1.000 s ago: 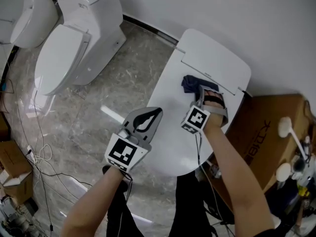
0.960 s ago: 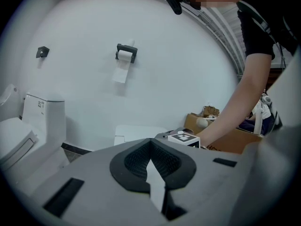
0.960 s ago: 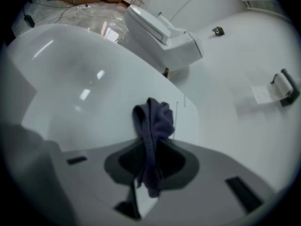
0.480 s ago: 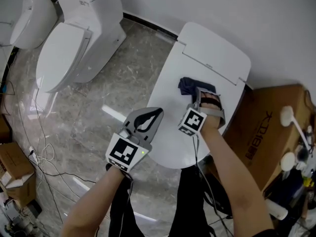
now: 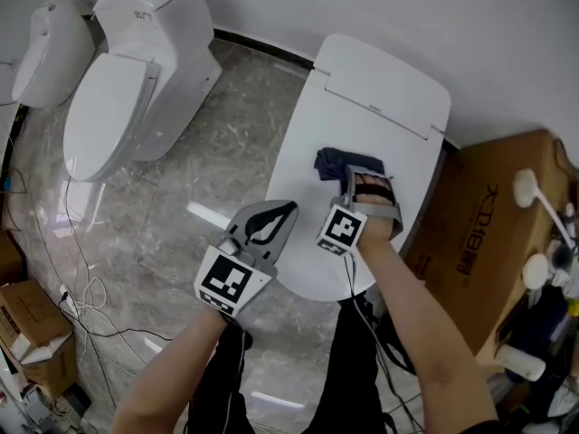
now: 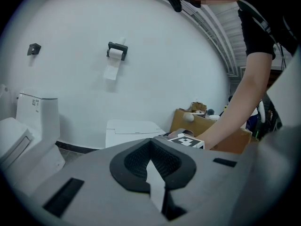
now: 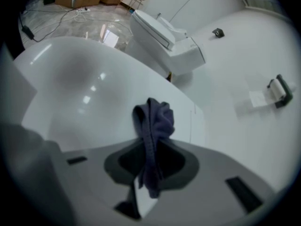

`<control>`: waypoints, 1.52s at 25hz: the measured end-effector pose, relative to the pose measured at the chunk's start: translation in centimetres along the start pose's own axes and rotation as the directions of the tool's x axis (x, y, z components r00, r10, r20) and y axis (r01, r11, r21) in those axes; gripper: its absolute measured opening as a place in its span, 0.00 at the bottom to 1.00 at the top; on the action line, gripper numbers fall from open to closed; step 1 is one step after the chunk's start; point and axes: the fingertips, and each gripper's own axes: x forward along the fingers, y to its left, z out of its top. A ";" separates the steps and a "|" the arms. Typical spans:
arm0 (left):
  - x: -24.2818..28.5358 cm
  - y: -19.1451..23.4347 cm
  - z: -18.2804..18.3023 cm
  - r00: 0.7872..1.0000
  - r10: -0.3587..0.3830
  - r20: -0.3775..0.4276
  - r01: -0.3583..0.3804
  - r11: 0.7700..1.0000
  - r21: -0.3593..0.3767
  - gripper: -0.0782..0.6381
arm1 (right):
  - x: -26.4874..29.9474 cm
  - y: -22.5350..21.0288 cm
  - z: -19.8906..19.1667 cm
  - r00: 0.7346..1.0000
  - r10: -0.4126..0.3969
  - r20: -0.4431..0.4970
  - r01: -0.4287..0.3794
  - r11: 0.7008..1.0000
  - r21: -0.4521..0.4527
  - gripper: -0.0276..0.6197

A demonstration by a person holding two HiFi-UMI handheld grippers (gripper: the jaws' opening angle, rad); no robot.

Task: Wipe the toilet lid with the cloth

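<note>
right gripper (image 5: 351, 175): jaws clamped on bunched dark blue cloth (image 5: 333, 162) | cloth sits mid-way on glossy white closed toilet lid (image 5: 312, 229), apparently pressed down for wiping | left gripper (image 5: 286, 210): jaws together, empty, parked beside lid's front edge, likely keeping clear

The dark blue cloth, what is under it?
Under the cloth is the white toilet lid. The right gripper pinches the cloth over it. The patch of lid right beneath the cloth is covered, so whether it is clean or dirty cannot be seen.
</note>
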 end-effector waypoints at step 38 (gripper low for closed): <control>-4.1 -2.8 -2.1 0.985 -0.169 -0.029 0.171 0.974 0.151 0.13 | -8.8 10.7 3.2 0.999 -0.009 -0.040 0.013 0.993 0.115 0.17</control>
